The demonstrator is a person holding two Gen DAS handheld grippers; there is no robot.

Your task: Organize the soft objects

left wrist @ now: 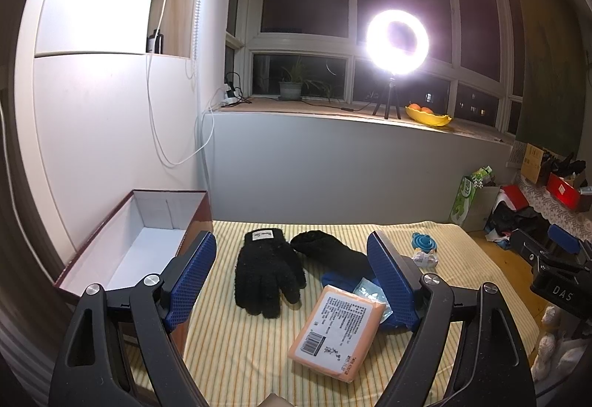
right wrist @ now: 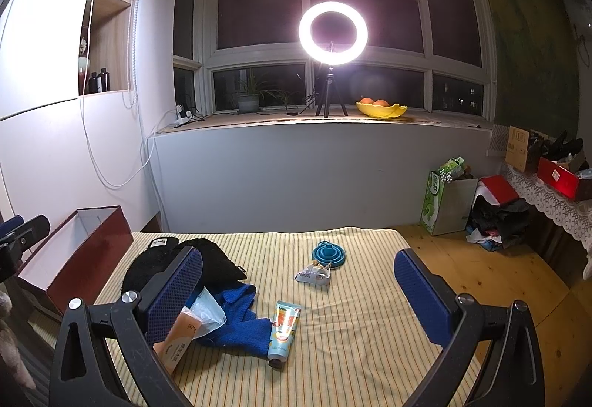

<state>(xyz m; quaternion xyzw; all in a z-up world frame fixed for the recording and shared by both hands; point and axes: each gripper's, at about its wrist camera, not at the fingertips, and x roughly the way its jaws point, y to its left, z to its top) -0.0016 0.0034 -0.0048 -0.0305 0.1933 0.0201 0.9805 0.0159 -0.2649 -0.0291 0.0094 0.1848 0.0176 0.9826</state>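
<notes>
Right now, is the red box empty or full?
Empty: the red box is open, and its visible white inside holds nothing.

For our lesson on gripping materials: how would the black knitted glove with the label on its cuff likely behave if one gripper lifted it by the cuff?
The black glove lies flat and fuzzy on the striped cloth, so it would probably droop, fingers dangling. It looks light for its size. Its knit should grip the textured pads rather than slip.
</notes>
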